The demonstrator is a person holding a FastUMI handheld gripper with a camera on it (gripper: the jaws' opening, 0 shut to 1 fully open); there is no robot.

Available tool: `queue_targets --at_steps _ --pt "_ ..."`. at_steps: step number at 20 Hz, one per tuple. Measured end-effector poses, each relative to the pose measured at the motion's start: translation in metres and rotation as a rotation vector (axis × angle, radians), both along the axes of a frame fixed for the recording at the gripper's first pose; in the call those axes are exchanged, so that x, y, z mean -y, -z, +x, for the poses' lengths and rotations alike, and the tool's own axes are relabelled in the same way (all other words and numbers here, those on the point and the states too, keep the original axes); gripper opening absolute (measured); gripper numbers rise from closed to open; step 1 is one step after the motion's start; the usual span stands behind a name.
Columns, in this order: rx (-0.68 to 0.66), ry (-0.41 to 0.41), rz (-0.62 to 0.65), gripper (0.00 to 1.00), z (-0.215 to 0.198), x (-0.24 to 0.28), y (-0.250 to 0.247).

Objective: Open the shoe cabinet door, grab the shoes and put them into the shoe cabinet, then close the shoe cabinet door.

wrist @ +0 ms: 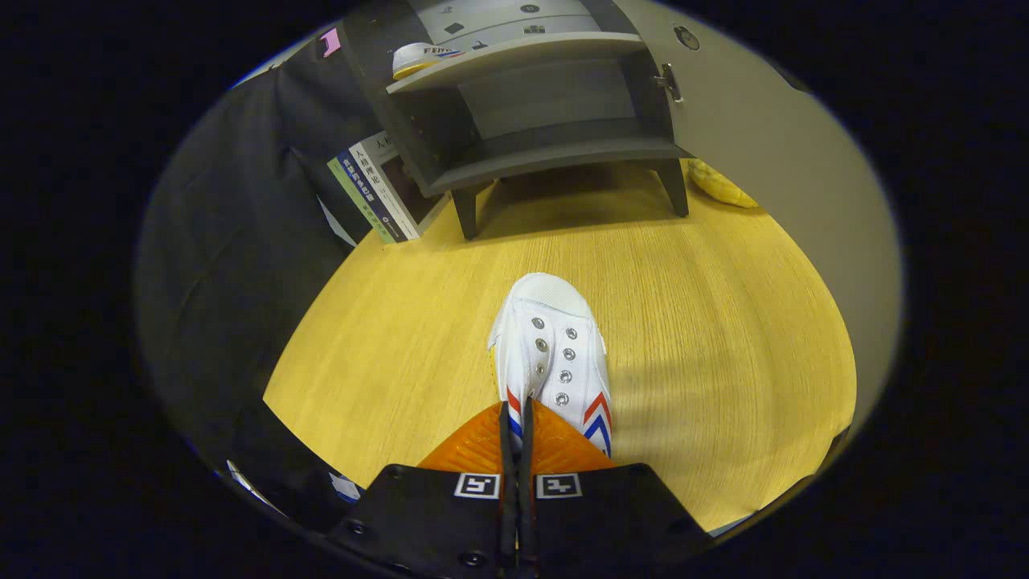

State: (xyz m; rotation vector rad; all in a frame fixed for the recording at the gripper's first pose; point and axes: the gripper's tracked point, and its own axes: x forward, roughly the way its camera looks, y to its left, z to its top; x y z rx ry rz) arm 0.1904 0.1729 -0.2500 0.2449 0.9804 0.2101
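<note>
A white canvas shoe (pixel 551 346) with red and blue chevrons points toward the cabinet, its heel end at my orange fingers (pixel 474 442). My gripper (pixel 515 408) is shut on the shoe, the two fingers pinching the edge of its opening with only a thin gap between them. The grey shoe cabinet (pixel 530 153) stands beyond on short legs, and its door (pixel 764 161) is swung open to the right. A second white shoe (pixel 418 58) rests on the upper shelf. The lower shelf (pixel 563 149) is bare.
A wooden floor (pixel 707 338) stretches between me and the cabinet. Books (pixel 374 189) lean against the cabinet's left side. A yellow object (pixel 719 185) lies behind the open door near the cabinet's right leg. Black cloth (pixel 241 241) hangs on the left.
</note>
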Motion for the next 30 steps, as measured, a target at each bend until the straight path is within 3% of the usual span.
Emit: queue_targets --at_steps 12,22,30 --pt "0.273 0.006 0.191 0.02 0.106 -0.04 -0.155" --pt "0.493 0.039 0.169 0.02 0.21 -0.031 -0.252" --pt "0.593 0.1 0.143 0.02 0.304 -0.017 -0.293"
